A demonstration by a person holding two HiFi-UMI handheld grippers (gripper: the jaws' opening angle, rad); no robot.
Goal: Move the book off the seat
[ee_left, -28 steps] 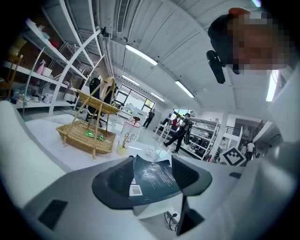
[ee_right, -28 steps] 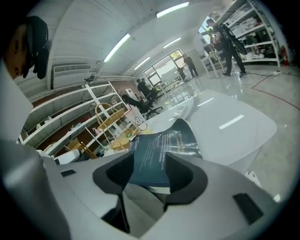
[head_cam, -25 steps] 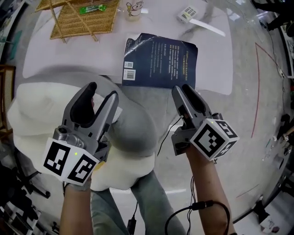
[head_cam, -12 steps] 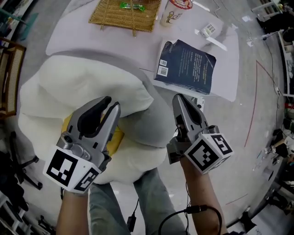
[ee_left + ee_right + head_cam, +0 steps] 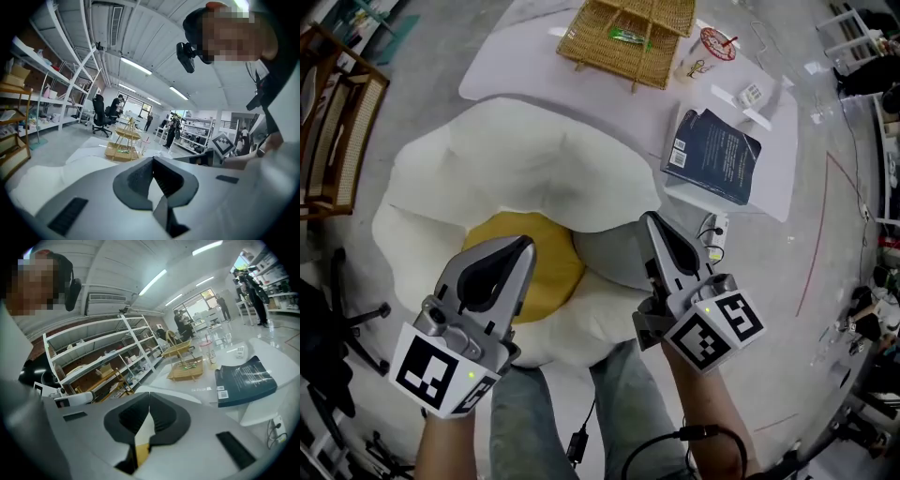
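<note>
Both the left tongs (image 5: 527, 243) and right tongs (image 5: 647, 218) are hanging empty, jaws just closed tight. The book (image 5: 712, 155) is lying by the desk's (image 5: 520, 67) near edge, where a bump risks knocking it back onto the seat (image 5: 506, 159).

The book (image 5: 712, 155) is dark navy with pale print and white barcode labels. The seat (image 5: 459, 178) is cream-white, with a mustard-yellow patch (image 5: 546, 274) at its middle and a grey part (image 5: 614, 261) beside that. The basket (image 5: 628, 52) is tan woven wicker and holds something green (image 5: 630, 36), perhaps a wrapper. The left gripper (image 5: 525, 242) and right gripper (image 5: 649, 217) are grey, their cubes patterned in black-and-white squares. A thin red line (image 5: 820, 225) crosses the glossy grey floor (image 5: 844, 309).
</note>
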